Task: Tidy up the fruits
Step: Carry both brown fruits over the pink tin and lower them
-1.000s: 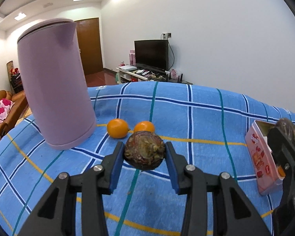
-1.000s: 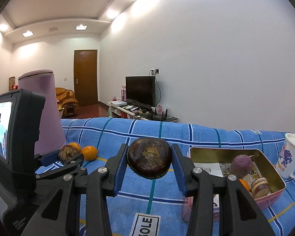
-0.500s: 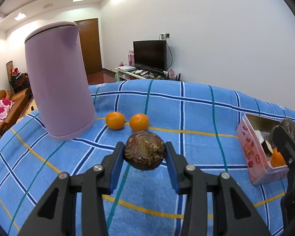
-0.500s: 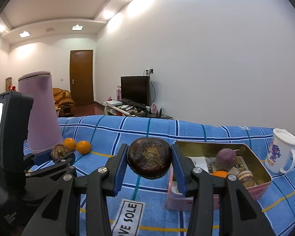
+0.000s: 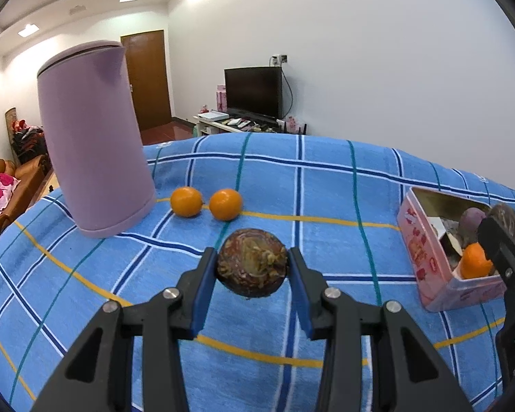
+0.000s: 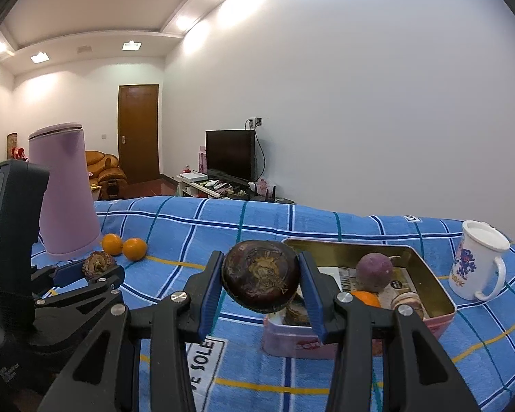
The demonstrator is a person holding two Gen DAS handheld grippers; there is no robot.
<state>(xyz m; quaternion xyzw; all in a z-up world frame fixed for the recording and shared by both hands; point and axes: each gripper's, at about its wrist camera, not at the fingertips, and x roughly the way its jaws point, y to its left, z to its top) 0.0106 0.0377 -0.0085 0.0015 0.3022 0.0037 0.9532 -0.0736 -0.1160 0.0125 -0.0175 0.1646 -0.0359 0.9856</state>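
Both tongs arrive loaded at the pink tin (image 6: 432, 274): the right tongs (image 6: 260, 281), clenched on a dark brown fruit (image 6: 260, 281), now hang just in front of the tin's near corner, closer to it than a second ago, when it lay off to one side. The left tongs (image 5: 251, 269) grasp a second dark, rough-skinned fruit (image 5: 251, 267) clear above the blue checked cloth (image 5: 326, 189) on the worktop, well apart from the tin and left of it; over the same second they have drawn back from the purple kettle (image 5: 92, 137).

Inside the tin lie a purple round fruit (image 6: 374, 272), an orange one (image 6: 366, 298) and some biscuits (image 6: 408, 302). Two oranges (image 5: 206, 202) wait on the cloth far left of the tin, just beside the kettle. A white mug (image 6: 477, 264) stands to the tin's right.

The shift suggests the sorting is midway: the right-hand fruit looks next to go over the rim and into the tin, the left-hand one after it, with the two oranges not yet collected. The tin is filling up, so free space inside may prove tight.
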